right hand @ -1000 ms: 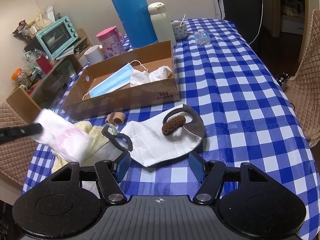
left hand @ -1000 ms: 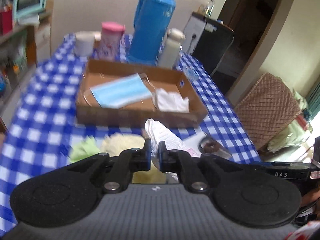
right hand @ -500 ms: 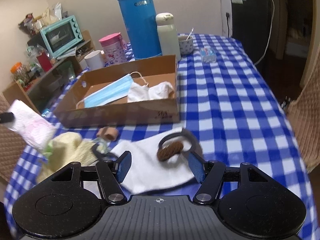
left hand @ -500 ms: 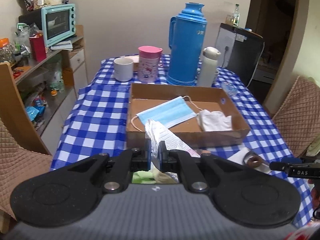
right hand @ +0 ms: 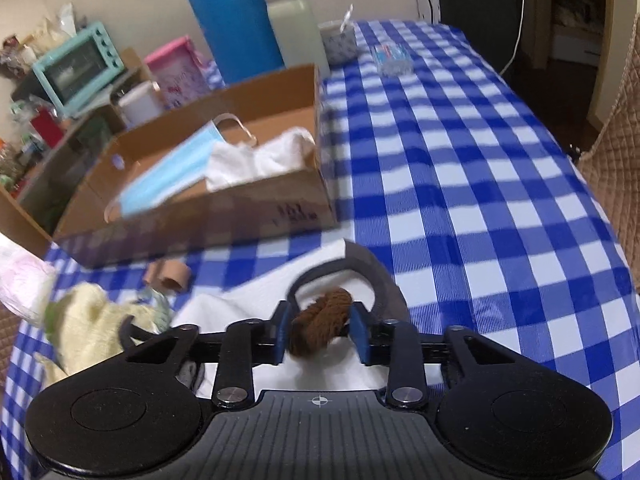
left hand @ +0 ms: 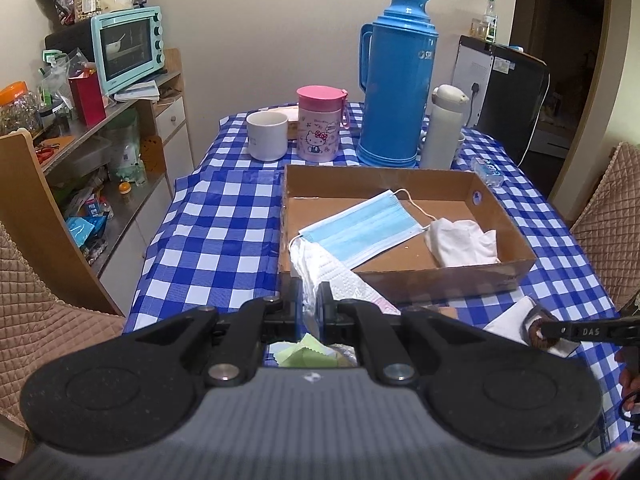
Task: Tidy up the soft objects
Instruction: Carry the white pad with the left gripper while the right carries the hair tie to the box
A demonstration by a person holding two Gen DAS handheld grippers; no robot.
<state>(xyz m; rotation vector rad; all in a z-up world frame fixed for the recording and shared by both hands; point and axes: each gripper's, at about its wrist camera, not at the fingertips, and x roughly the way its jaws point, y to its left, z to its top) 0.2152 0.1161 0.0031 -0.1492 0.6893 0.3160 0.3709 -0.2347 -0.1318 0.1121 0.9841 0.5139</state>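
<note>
The blue face mask [left hand: 360, 228] and a white cloth [left hand: 464, 242] already lie in the cardboard box [left hand: 448, 280], while the left tongs [left hand: 308, 300] hold a white tissue pack [left hand: 320, 268] just near of it, the right tongs [right hand: 320, 326] are closing on a brown scrunchie [right hand: 320, 320], and a yellow cloth [right hand: 92, 320] waits on the counter [right hand: 460, 200].

Blue-white checked tablecloth [left hand: 224, 216], pale blue mask [left hand: 360, 232] (white loops), brown scrunchie [right hand: 320, 320]

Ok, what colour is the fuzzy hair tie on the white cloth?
Brown hair tie; clearest in the right wrist view.
</note>
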